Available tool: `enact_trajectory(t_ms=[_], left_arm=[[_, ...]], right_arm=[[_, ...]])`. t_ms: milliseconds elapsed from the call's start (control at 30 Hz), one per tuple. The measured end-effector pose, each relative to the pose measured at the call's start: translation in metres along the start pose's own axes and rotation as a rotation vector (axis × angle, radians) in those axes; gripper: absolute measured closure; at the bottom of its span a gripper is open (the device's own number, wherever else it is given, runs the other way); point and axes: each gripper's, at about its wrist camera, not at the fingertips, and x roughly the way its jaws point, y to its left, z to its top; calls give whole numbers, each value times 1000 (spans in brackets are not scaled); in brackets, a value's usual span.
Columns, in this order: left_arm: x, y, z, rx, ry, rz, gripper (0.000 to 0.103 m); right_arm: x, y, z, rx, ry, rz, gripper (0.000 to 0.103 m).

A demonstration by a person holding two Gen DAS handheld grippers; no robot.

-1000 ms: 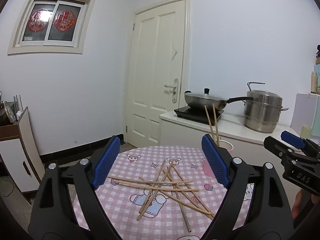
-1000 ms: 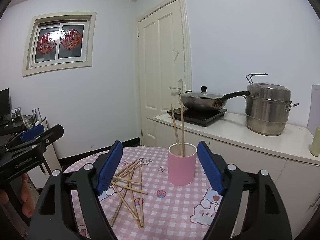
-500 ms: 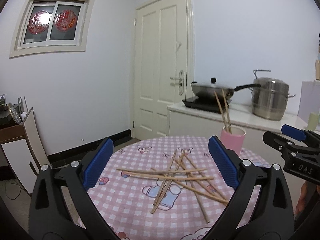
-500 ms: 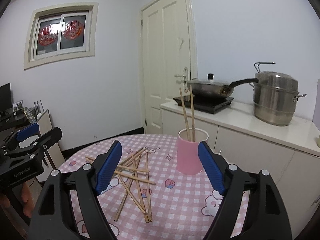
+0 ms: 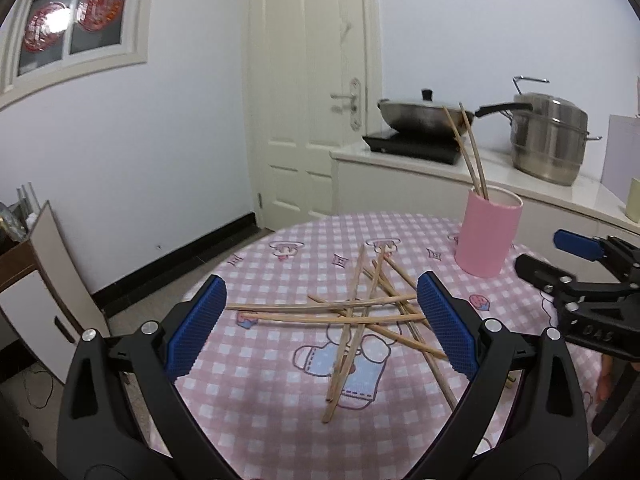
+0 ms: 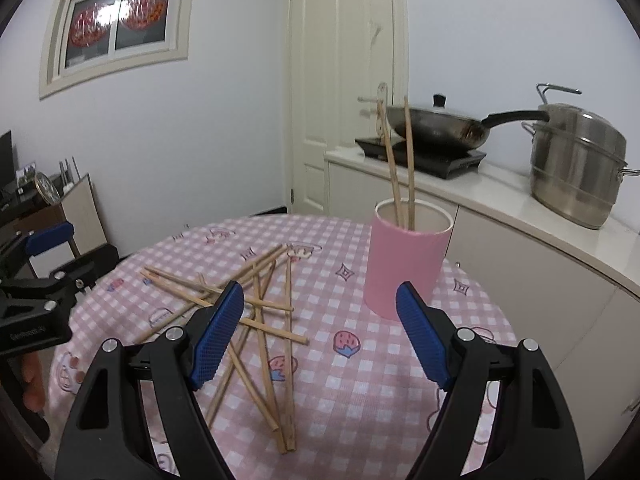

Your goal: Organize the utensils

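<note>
Several wooden chopsticks (image 5: 356, 312) (image 6: 266, 344) lie crossed in a loose pile on a round table with a pink checked cloth (image 5: 280, 420) (image 6: 360, 400). A pink cup (image 5: 486, 236) (image 6: 404, 264) stands upright beyond the pile and to its right, with two chopsticks (image 5: 468, 152) (image 6: 409, 160) leaning inside. My left gripper (image 5: 322, 320) hangs wide open over the pile, nothing between its pads. My right gripper (image 6: 320, 316) is open too, nothing in it, above the cloth between pile and cup. Each gripper shows at the edge of the other's view.
Behind the table runs a white counter (image 6: 520, 216) carrying a lidded wok (image 5: 424, 116) on a black hob and a steel steamer pot (image 6: 576, 172). A white door (image 5: 312, 100) is at the back. A low cabinet (image 5: 36, 292) stands left of the table.
Both grippers have come down and forward toward the table, so pile and cup look larger. The left jaws stand slightly wider. The chopsticks and the cup have not moved.
</note>
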Motion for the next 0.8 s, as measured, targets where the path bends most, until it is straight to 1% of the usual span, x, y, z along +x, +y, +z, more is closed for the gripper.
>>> enact_trajectory(t_ms=[100,167,400,467,533,600,667,700,767,800], left_arm=[[18,-5,4,12,39,-33,9],[35,-10,9,30,80,-53,9],[87,-26,21,76,186,-80,10],[101,-33,24,92,216,-91,17],[117,-40,26,106,253,-107,20],[131,-43,27,111,291,-105,29],[143,-45,28,104,325,-114,40],[148,-45,28,99,340,-120,43],[159,-46,27,89,372,-138,52],[163,-47,25,88,383,-142,53]], right_arm=[[18,2,1,-31,27,-6,28],[31,3,2,-52,51,-10,28],[61,-3,5,-98,95,-19,28],[67,-6,6,-102,104,-14,28],[72,-8,7,-108,115,-4,31],[76,-10,8,-107,126,14,33],[81,-12,9,-104,141,40,37],[84,-12,10,-103,148,47,39],[88,-13,9,-102,153,50,39],[89,-14,9,-101,154,50,39]])
